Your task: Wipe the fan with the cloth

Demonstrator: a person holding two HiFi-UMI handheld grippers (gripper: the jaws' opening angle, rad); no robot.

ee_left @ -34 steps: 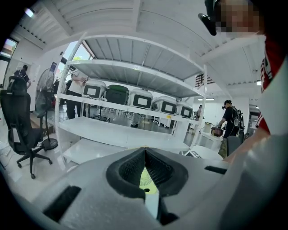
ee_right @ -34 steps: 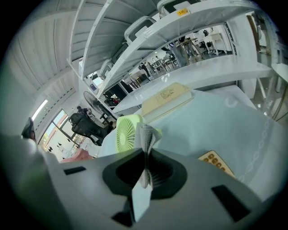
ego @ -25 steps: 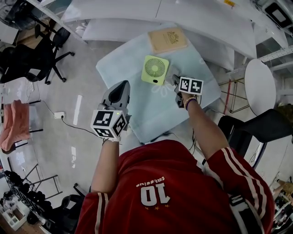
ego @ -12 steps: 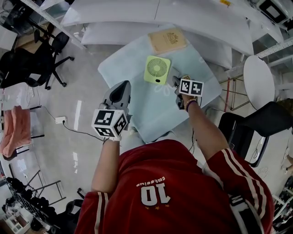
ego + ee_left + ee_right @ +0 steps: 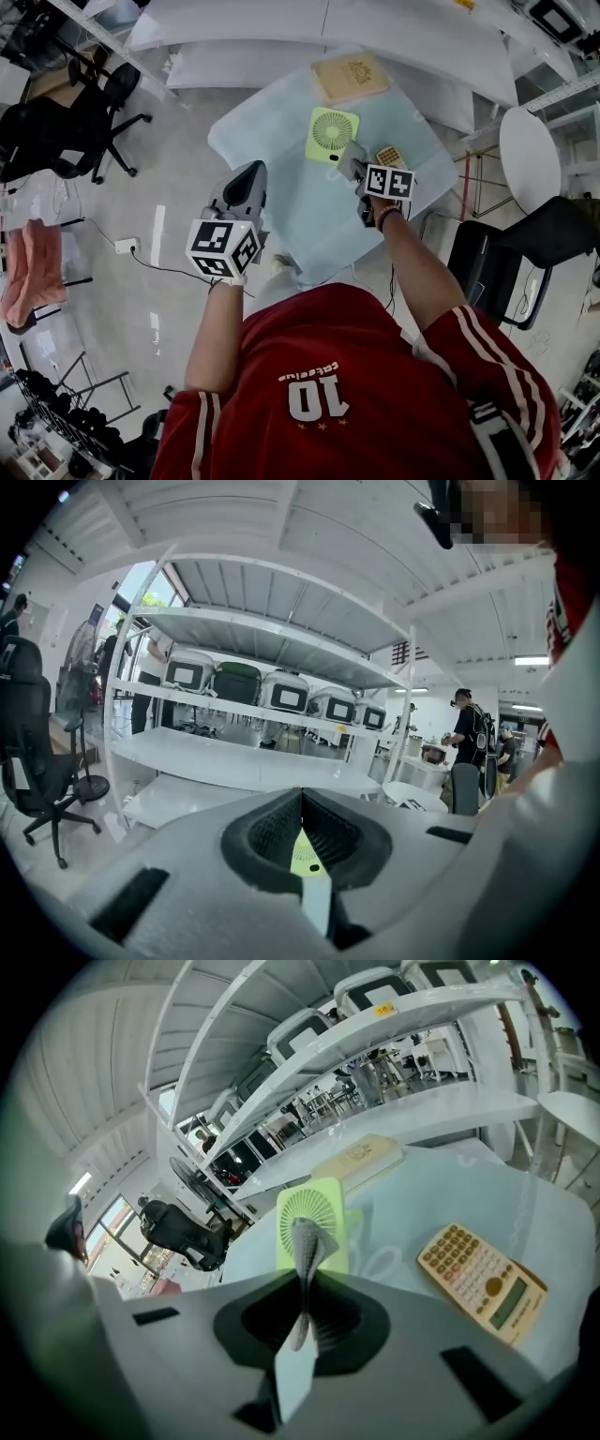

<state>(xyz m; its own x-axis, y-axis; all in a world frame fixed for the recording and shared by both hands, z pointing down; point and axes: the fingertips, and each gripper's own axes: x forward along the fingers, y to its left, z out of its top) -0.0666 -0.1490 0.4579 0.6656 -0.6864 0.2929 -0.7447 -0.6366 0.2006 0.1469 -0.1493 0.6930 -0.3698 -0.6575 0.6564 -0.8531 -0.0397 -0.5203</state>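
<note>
Lime-green and square with rounded corners, the fan (image 5: 332,134) lies flat on the pale, glassy table (image 5: 281,141), its round grille of fine radial ribs facing up. Beyond it rests a tan book (image 5: 349,77) with a gold emblem; just to its right lies a beige calculator (image 5: 480,1282) with rows of small keys. The right gripper (image 5: 302,1288) is clenched on a thin grey cloth (image 5: 307,1241), a woven strip that stands up from the jaws and covers part of the grille in the right gripper view; whether it touches the fan I cannot tell. The left gripper (image 5: 302,803) hangs off the table's near-left edge, jaws pressed together on nothing, a sliver of the fan showing past them. A black office chair (image 5: 75,122) stands well to the left.
</note>
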